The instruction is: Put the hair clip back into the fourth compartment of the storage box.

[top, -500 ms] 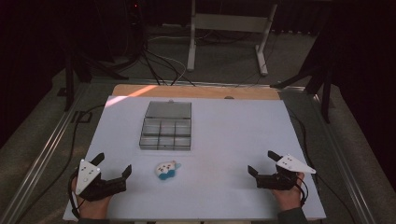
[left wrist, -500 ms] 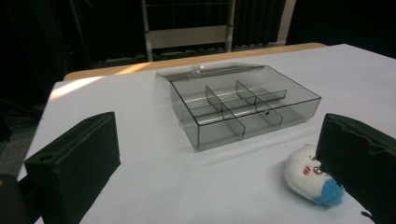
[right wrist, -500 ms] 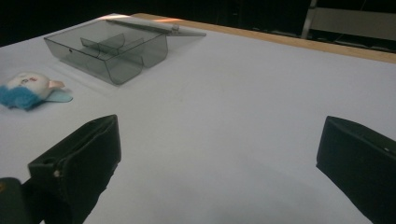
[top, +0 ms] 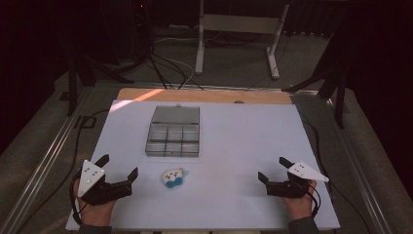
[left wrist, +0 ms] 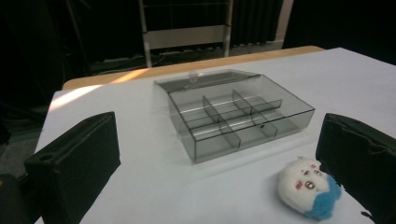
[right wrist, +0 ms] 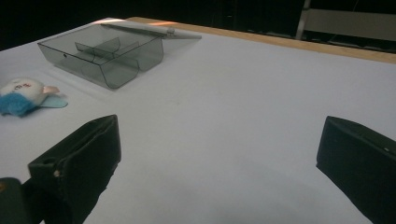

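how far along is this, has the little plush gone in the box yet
Done: the clear box sits with its lid open. In hand: nothing; left gripper and right gripper are both open near the table's front edge. Left: the plush lies on the table in front of the box, ungrasped.

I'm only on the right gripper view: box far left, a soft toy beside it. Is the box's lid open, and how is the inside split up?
Observer: The lid is open and laid back behind the box. The high view shows the inside split into small compartments, three across.
Operator: Anything in them?
Observer: They look empty in the left gripper view, through the clear walls.
Operator: Where's the left gripper relative to the toy?
Observer: The left gripper sits just left of the toy, jaws open, not touching it.
Operator: And what is the toy?
Observer: A small white plush face with a blue lower part, lying on the table in front of the box.
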`<state>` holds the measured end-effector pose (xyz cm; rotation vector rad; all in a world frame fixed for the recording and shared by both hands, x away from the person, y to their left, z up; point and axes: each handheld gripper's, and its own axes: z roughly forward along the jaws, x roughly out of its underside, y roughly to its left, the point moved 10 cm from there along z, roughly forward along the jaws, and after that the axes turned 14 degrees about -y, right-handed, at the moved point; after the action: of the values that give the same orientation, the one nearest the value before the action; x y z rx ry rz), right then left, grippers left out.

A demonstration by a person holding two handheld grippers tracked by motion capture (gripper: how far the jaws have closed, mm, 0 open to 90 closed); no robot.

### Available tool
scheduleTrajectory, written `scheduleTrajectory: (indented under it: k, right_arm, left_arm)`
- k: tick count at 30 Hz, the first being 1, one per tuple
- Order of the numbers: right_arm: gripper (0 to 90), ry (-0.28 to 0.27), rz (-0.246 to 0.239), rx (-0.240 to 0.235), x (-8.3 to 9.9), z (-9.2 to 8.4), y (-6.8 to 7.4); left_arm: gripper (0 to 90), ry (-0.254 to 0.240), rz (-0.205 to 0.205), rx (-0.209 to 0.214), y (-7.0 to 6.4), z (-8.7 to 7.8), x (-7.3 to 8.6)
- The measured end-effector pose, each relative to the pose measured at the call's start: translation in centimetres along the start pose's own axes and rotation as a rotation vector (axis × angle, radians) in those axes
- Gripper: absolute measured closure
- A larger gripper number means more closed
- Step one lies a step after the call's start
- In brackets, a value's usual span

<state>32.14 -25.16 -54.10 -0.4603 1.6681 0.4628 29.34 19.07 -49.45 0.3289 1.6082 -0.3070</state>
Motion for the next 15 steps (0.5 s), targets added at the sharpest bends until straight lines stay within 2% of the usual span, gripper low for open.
scheduleTrajectory:
  k: [8,15]
  right_arm:
    - [0.0,-0.012,0.007,0.008,-0.2,-0.1,-0.3]
    - [0.0,-0.015,0.012,0.006,-0.2,0.0,0.0]
  left_arm:
    - [0.8,0.016,0.021,0.027,-0.9,1.4,-0.8]
    - [0.7,0.031,0.031,0.06,-2.3,2.9,-0.6]
